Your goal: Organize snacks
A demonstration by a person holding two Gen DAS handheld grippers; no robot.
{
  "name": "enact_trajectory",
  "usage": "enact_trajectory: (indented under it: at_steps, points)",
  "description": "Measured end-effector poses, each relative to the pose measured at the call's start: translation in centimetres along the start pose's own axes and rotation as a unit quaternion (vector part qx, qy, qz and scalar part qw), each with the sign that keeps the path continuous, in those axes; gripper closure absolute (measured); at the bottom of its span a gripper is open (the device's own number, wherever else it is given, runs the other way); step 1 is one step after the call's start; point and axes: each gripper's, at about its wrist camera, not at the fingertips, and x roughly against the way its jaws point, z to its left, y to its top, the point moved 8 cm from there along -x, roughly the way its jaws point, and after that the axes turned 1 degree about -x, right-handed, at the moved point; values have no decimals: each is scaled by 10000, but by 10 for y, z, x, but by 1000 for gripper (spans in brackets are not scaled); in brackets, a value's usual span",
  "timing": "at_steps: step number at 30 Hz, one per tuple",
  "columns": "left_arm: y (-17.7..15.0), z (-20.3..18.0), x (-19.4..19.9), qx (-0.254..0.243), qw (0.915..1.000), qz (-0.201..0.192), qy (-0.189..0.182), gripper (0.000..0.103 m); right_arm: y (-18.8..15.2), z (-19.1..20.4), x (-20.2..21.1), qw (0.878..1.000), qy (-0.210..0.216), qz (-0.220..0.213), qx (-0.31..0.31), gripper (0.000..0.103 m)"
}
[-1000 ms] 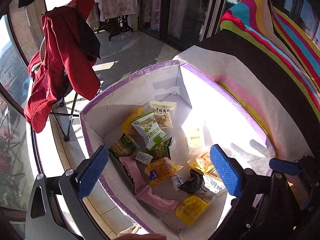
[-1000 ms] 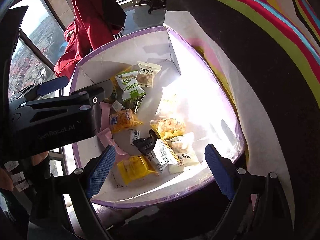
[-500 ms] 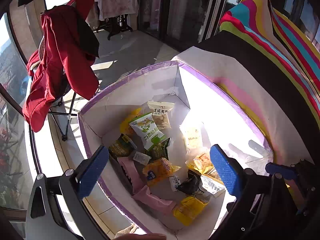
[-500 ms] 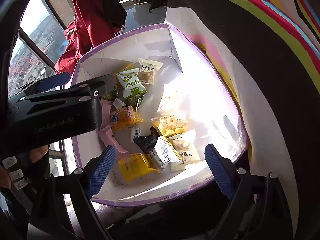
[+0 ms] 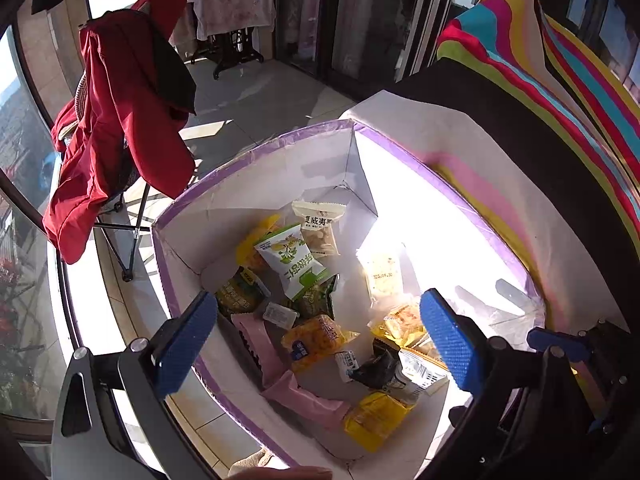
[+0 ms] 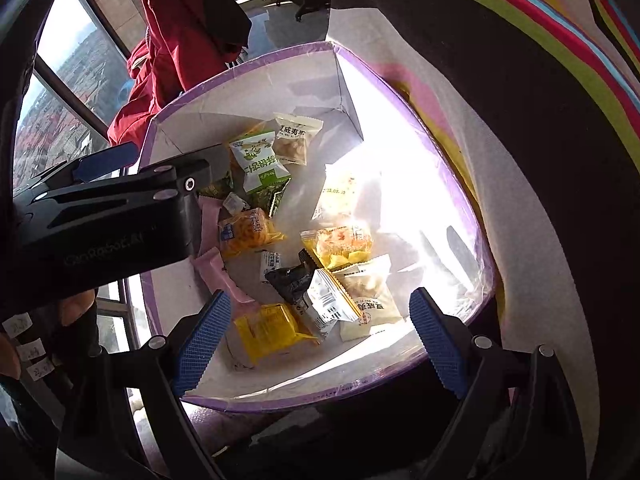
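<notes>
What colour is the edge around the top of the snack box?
Purple, on the box rim; clearest in the right wrist view.

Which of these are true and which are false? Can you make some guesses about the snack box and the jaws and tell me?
1. The snacks lie inside a white box with a purple rim. True.
2. The left gripper is squeezing a snack. False: its jaws are wide open and empty above the box.
3. The green-and-white packet lies beside the black packet. False: they are apart, with an orange packet between them.
4. The right gripper is open too. True.
5. A red jacket hangs outside the box. True.
6. The box is shut with a lid. False: it is open on top.
</notes>
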Motion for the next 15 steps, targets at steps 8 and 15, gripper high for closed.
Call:
enact_trajectory:
  at_steps: [8,15]
  points:
    - [-1,0,-2,5,10000,23,-2,2,-1,-1,-2,10000,14,31,-28,15]
    - [-2,2,-3,38,10000,35,2,2,-4,1,-5,10000,26,73,-59,15]
